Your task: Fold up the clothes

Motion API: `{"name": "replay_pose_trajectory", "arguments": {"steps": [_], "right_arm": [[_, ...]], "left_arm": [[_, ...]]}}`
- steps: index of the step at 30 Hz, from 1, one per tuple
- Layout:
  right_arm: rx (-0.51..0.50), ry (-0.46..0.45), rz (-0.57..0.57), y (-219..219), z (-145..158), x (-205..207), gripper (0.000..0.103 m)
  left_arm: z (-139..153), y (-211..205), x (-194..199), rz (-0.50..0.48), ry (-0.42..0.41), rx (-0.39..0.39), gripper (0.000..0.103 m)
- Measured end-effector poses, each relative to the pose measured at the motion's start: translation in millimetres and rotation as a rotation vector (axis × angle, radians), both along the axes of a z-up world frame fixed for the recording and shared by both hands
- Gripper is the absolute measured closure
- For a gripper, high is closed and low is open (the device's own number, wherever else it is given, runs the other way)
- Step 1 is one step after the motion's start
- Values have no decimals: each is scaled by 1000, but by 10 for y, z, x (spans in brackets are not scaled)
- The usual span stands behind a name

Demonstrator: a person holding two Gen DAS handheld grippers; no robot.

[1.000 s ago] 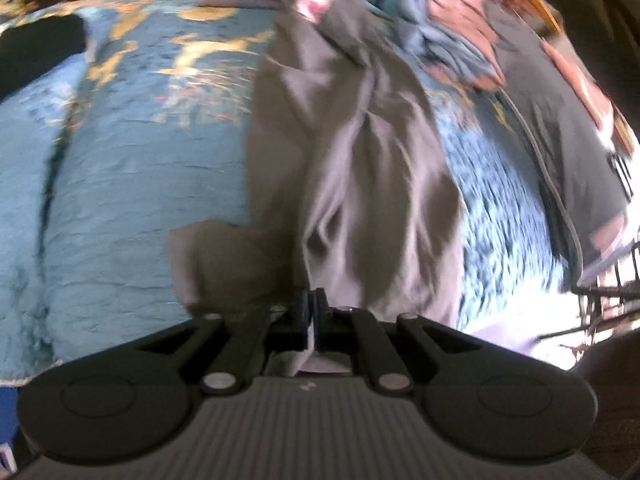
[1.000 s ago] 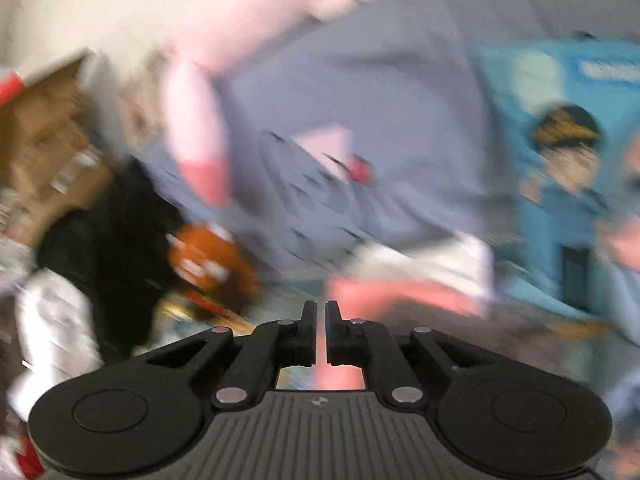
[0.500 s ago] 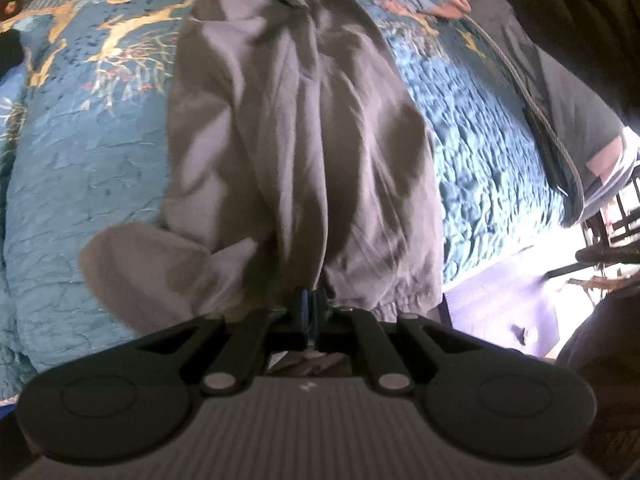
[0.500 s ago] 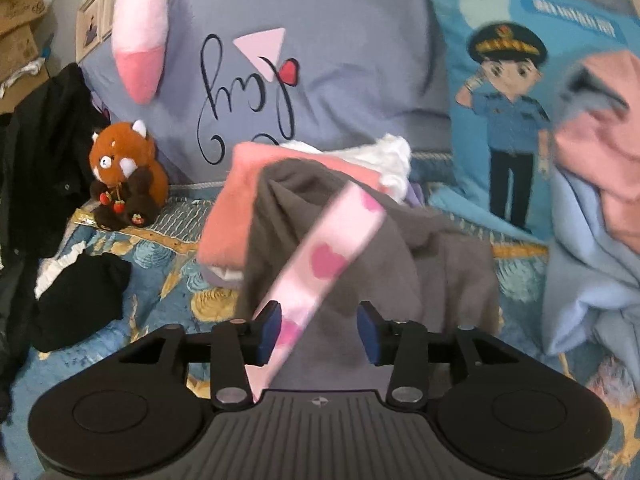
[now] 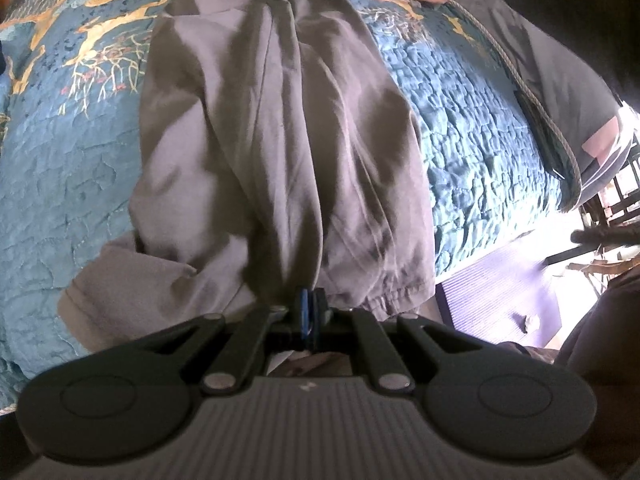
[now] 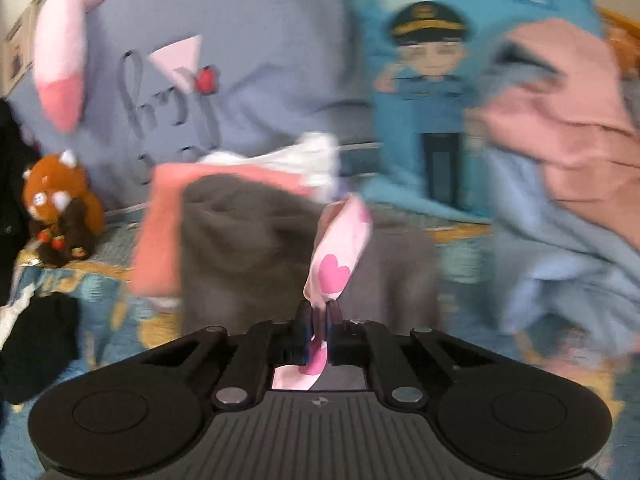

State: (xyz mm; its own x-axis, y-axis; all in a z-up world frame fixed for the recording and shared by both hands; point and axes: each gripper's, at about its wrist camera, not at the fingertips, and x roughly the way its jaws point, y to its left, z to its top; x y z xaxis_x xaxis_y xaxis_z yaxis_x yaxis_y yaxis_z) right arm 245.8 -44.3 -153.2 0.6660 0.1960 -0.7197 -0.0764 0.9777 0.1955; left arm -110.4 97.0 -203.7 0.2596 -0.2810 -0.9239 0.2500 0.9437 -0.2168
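On the bed [image 5: 472, 128], spreading a grey garment [image 5: 280, 140] before folding.
Left gripper [image 5: 309, 312] is pinched tight on the garment's near hem; right gripper [image 6: 319, 320], its fingers having just closed, clamps a pink heart-print strip [image 6: 340, 248], probably the garment's far end, though that view is blurred. Next, I judge, both ends need pulling taut and laying flat.
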Motion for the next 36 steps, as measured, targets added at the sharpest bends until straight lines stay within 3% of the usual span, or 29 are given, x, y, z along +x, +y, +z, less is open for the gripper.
{"name": "replay_pose_trajectory", "arguments": {"steps": [3,5,10,12,15,18,24,26,27,28,33,36], "right_arm": [[68,111,-70,-474,-224,54,97],[88,138,-84,-670,-338,61,93],[-53,60,-127,-829,-337,12,83],[-5,30,-134,-865,-264,28,78],[114,-24,29,-744,-140,130,67],[179,-76,240,-448,-19,284,66],[-4,-144,495,234,144,607,63],[-67,-115,527,407,97,704,64],[-105,-84,526,490,51,741,78],[-141,-73,519,556,20,743,99],[-184,-220,437,519,307,456,99],[-267,-355,365,510,608,340,99]], "left_arm": [[-35,3,5,-5,3,4,100],[-39,-12,-2,-7,5,9,100],[-60,-37,-14,-12,16,22,100],[-80,-46,-11,-18,25,23,100],[-101,-62,-2,-26,34,27,100],[-118,-62,5,-24,42,26,100],[-166,14,20,-2,65,0,100],[-182,25,28,0,69,-5,100],[-190,30,32,0,70,-7,100],[-196,33,39,0,71,-7,100],[-230,103,58,1,67,-15,100],[-239,125,10,10,64,-17,100]]}}
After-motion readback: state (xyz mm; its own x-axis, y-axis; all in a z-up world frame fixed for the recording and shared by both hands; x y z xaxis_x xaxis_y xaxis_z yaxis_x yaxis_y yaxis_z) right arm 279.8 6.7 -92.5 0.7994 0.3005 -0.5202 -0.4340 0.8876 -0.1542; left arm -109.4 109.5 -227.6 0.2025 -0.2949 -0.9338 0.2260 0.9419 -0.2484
